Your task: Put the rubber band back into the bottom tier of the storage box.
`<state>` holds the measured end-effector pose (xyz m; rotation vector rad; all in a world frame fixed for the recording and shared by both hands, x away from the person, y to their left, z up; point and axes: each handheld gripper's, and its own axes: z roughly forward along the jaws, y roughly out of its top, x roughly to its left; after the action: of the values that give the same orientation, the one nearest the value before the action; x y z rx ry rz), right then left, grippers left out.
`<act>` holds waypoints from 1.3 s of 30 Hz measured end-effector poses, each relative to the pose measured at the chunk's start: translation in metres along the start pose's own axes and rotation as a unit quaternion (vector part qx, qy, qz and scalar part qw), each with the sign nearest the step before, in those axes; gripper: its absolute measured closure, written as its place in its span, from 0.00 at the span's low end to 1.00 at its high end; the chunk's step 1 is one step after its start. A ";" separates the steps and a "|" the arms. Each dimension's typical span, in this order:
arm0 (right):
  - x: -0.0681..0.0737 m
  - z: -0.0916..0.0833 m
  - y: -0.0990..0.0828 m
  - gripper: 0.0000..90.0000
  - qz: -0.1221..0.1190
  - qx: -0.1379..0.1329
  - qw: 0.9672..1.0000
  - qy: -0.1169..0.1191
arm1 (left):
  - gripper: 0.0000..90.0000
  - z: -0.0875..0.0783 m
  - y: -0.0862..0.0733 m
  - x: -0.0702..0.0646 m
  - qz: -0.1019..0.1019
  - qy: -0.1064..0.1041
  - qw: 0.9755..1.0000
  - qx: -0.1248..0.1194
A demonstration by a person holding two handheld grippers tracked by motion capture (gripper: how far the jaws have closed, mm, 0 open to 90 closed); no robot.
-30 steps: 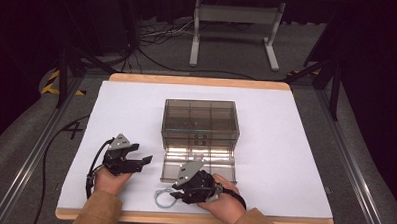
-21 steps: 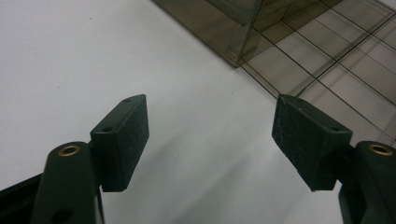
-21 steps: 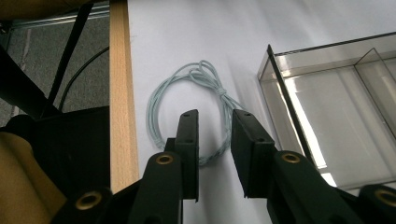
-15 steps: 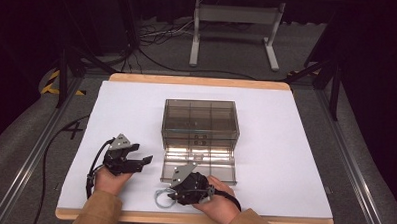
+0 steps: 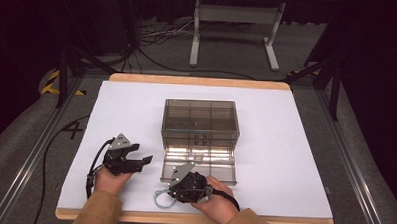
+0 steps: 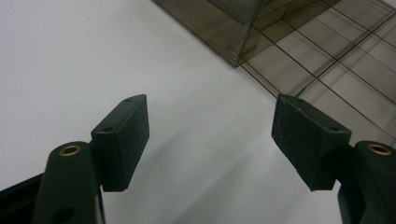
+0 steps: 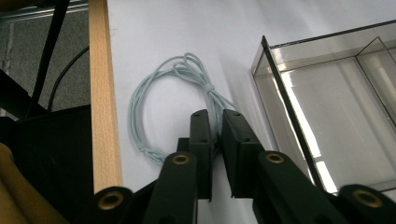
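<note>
Pinching a strand of the pale blue cord [image 7: 173, 100], the right gripper [image 7: 215, 122] is lying low over the white desk [image 7: 187, 28], near its wooden front edge [image 7: 102, 93]; its jaws have just been closing, and the strand is running between the pads where the coil's knotted side passes them. In the high view the right gripper [image 5: 169, 192] is sitting just in front of the box [image 5: 200, 123], with the cord [image 5: 159, 199] looping out on its left, flat on the desk and just inside the front edge. The cord is forming a loose coil of several turns, tied off by a small knot.

The left gripper [image 6: 211, 135] is hovering with its jaws spread wide and nothing between them; its pads are pointing toward the box's near corner [image 6: 243, 46]. In the high view the left gripper [image 5: 143, 161] is resting to the left of the box, apart from it.

The box is standing mid-desk, smoky and clear, its lid raised at the back and its open tray [image 7: 327, 107], split into compartments, lying toward the person. The tray's front corner is lying just beside the cord.
</note>
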<state>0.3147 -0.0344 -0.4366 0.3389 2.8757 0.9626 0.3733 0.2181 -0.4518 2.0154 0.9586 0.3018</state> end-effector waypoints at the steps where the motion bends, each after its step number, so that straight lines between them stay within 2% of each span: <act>1: -0.001 0.000 0.000 0.94 -0.001 0.001 1.000 0.003 | 0.32 0.000 0.000 0.000 0.000 0.000 1.000 0.000; 4: -0.001 0.000 0.000 0.98 0.000 0.002 1.000 0.005 | 0.32 0.000 0.000 0.000 0.000 -0.001 1.000 0.000; 18: 0.001 -0.001 0.003 0.99 -0.009 0.008 1.000 -0.003 | 0.32 0.000 0.000 0.000 0.001 0.000 1.000 -0.001; 29: 0.005 -0.019 0.013 1.00 -0.018 -0.014 1.000 -0.001 | 0.32 0.000 0.000 0.000 0.001 0.000 1.000 -0.002; 32: 0.007 -0.028 0.016 1.00 -0.021 -0.024 0.999 -0.005 | 0.32 0.000 0.000 0.000 0.001 -0.001 1.000 -0.002; 39: 0.007 -0.037 0.018 1.00 -0.023 -0.033 0.999 -0.015 | 0.32 0.000 0.000 0.000 0.002 -0.001 1.000 -0.002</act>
<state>0.3051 -0.0401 -0.3958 0.2794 2.8045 1.0335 0.3734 0.2183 -0.4513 2.0138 0.9528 0.3040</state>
